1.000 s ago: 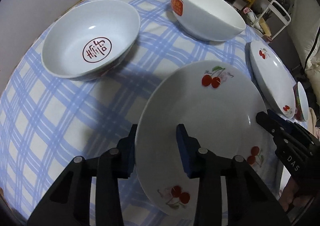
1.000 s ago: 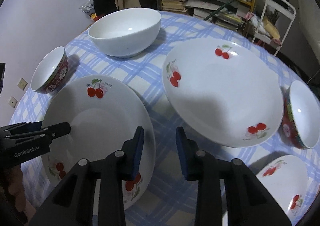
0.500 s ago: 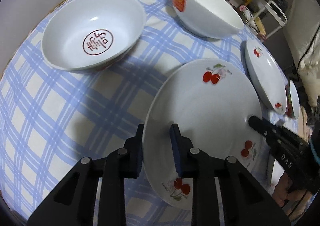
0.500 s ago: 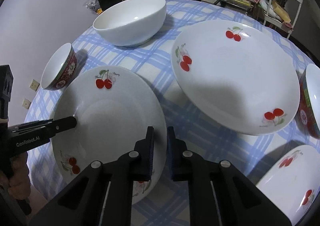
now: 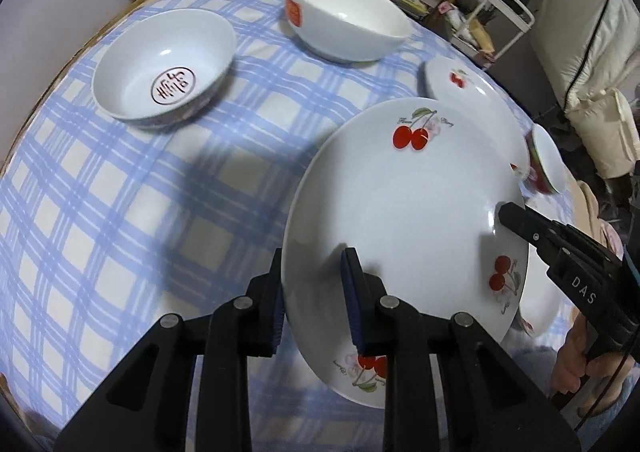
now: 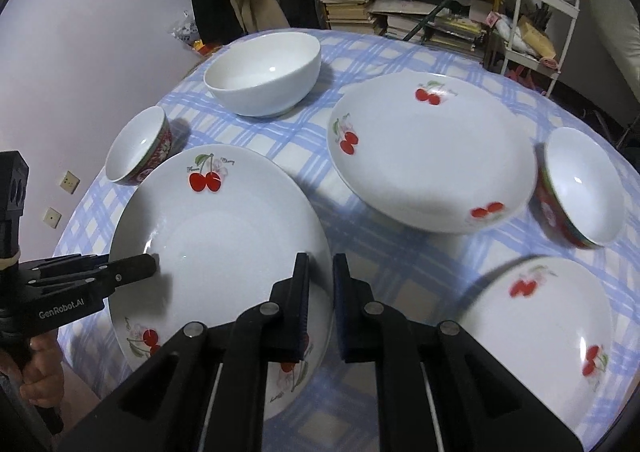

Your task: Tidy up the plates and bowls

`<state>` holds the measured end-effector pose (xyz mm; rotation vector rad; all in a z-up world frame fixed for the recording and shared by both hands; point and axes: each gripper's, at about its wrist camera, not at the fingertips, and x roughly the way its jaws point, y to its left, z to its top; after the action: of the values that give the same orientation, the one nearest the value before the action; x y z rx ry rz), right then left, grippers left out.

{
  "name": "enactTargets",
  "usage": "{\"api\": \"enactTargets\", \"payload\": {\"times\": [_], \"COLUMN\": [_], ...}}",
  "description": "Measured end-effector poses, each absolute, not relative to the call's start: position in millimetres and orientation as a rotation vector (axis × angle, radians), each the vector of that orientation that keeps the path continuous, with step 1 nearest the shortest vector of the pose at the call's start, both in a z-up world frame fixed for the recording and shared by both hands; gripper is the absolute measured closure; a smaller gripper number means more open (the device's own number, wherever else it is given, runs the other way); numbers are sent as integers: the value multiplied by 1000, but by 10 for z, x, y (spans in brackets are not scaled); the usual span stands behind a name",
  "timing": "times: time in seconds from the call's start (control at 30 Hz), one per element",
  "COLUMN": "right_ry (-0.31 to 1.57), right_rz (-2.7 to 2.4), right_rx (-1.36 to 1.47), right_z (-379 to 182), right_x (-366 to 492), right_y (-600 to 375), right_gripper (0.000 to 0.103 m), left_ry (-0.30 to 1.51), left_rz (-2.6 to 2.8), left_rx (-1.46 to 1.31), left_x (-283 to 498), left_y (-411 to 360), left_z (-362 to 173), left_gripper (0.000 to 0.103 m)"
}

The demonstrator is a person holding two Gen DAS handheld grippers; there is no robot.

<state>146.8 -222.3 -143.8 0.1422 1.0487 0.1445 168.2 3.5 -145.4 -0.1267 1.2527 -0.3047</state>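
Cherry plate (image 5: 404, 204) is clamped at opposite rims: left hand-held gripper (image 5: 314, 292) closed on its near-left rim, right hand-held gripper (image 6: 320, 292) closed on its right rim. Plate appears lifted and tilted off the tabletop (image 5: 120, 192), near edge. Both grips should be kept level and moved together toward the second cherry plate (image 6: 432, 148) for stacking. Bowls seen empty: stamped bowl (image 5: 164, 64), plain white bowl (image 6: 264, 72).

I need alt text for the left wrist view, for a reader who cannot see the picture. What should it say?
The left gripper pinches the near rim of a white cherry plate, with the right gripper on its opposite rim. Behind, on a blue checked tablecloth, sit a bowl with a red emblem and a plain white bowl.
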Motion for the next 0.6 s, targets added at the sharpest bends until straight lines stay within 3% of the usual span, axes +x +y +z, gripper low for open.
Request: {"api": "enactTargets", "payload": {"times": [0.6], "right_ry": [1157], "right_rz": [41], "right_rx": [229], "right_z": [-1690], "right_x": [1090], "right_y": [-2436], "right_gripper": [89], "left_ry": [1344], "left_rz": [-338], "left_rx": [-50], "left_x": [1560], "left_y": [-201], "left_z": [-1635], "left_gripper": [78]}}
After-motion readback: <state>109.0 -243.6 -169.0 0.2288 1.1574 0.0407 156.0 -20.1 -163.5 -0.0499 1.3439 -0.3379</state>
